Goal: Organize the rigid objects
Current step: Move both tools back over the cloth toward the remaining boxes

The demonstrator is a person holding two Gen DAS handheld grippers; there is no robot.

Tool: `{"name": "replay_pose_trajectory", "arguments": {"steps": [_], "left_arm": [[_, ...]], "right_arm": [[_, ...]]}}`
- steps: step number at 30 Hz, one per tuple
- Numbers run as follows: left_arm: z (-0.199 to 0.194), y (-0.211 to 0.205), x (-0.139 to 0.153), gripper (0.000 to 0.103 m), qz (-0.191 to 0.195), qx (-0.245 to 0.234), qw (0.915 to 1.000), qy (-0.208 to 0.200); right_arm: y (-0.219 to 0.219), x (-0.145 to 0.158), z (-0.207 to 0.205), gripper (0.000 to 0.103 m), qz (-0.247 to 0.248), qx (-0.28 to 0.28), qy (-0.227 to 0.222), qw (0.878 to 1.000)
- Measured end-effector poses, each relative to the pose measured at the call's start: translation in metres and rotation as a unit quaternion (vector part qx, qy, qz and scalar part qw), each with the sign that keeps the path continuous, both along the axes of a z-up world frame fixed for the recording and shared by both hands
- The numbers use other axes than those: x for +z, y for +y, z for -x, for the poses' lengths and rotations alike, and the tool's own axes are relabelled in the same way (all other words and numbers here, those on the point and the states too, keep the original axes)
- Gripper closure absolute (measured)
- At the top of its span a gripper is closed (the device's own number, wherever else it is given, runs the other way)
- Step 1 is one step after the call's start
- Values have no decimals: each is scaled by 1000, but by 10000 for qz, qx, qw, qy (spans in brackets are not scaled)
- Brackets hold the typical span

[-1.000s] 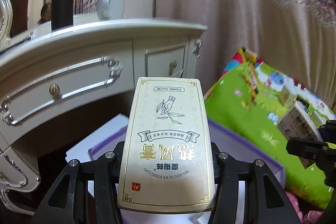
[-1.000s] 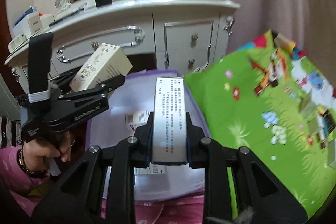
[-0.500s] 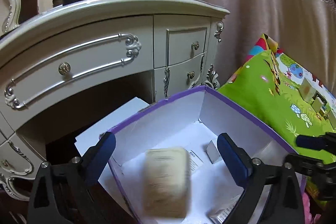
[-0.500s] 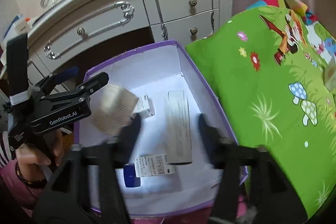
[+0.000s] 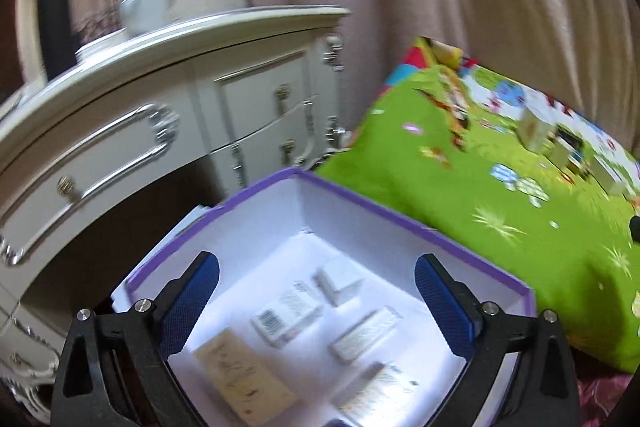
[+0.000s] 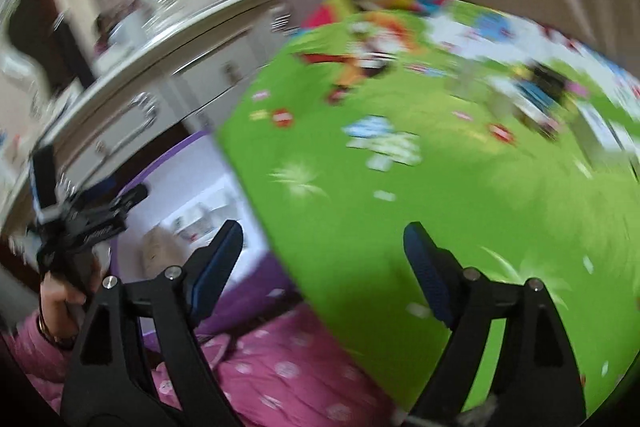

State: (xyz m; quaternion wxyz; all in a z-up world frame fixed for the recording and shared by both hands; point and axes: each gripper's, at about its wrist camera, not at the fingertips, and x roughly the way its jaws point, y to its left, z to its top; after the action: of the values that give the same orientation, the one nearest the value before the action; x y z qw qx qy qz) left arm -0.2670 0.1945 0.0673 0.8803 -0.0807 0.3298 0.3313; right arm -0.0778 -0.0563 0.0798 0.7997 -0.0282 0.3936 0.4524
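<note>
No brand or wording legible anywhere: motion blur throughout, worst in the right wrist view. Only a black barcode readable as such, on a white barcoded carton (image 5: 286, 315) lying between the jaws of the left gripper (image 5: 317, 263). Faint gold marks on a cream carton (image 5: 244, 375) just inside the left jaw, too smeared to read. White lettering on the side of the left gripper in the right wrist view, also unreadable.

Three more small white cartons (image 5: 340, 279) (image 5: 364, 335) (image 5: 380, 387) between and below the same jaws, edges soft, the nearest cut off at the bottom of the frame. All five lying flat on the white floor of the open purple box (image 5: 400, 211), directly under the left jaws. Beyond the right jaw, a green play mat (image 5: 460, 195) with a few blurred cartons (image 5: 534, 131) far off on it. Beyond the left jaw, a white dresser (image 5: 160, 99), with a cup (image 5: 148, 7) and a dark cylinder (image 5: 54, 19) on its tabletop.

Left jaws spread wide, having just been opening, blue pads bare, touching nothing, cartons below them but not gripped.

Right gripper (image 6: 323, 228) likewise spread wide, jaws just opened further, nothing between them, green mat behind. Off its left jaw, a slice of the purple box and a hand (image 6: 60, 299) in a pink sleeve holding the left gripper. Below the jaws, a pink dotted cloth (image 6: 280, 367).
</note>
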Motion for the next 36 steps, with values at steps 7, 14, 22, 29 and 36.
{"name": "replay_pose_trajectory", "arguments": {"steps": [7, 14, 22, 29, 36], "left_arm": [[-51, -59, 7, 3, -402, -897, 9944, 398], [-111, -109, -4, 0, 115, -1824, 9807, 695], [-234, -180, -24, 0, 266, -2931, 9519, 854], [-318, -187, -50, 0, 370, -3012, 9486, 903], [-331, -154, -66, 0, 1093, -2845, 9486, 851]], "right_arm": [[-87, -19, -42, 18, -200, -1271, 422, 9908], [-147, -29, -57, 14, -177, -1909, 310, 9810], [-203, -49, -73, 13, 18, -2530, 300, 9670], [-226, -65, -88, 12, 283, -2771, 397, 9596], [-179, -67, -140, 12, 501, -2191, 547, 9729]]}}
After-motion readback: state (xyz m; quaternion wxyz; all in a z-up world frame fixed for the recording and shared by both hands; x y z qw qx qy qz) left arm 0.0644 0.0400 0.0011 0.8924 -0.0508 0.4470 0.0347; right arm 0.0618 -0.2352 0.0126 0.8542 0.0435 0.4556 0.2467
